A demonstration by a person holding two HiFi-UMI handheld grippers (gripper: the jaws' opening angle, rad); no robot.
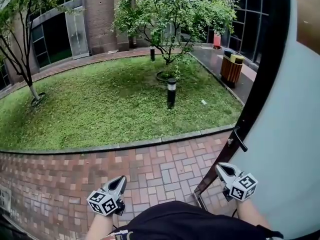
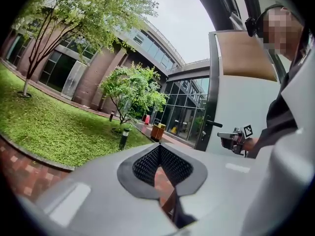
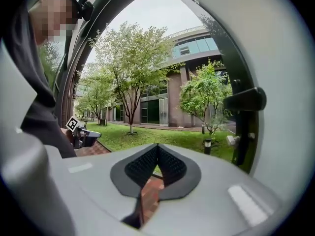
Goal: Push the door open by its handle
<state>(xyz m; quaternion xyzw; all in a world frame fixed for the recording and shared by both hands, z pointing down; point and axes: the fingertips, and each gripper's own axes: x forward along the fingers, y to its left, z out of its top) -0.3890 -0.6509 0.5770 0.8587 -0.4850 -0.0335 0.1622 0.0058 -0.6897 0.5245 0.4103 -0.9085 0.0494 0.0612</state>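
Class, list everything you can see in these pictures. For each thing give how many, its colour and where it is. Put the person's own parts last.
door: one, pale grey with black frame, at right
handle: one, black, on the door's edge
lawn: one, green, middle
path: one, red brick, along the lawn's near edge
trees: at least two, green, at the lawn's left and back
bollards: two, black, near the back tree
bin: one, brown with yellow top, far right
building: one, brick and glass, behind the lawn
left gripper: one, grey, shut and empty, over the path
right gripper: one, grey, shut and empty, below the handle, apart from it
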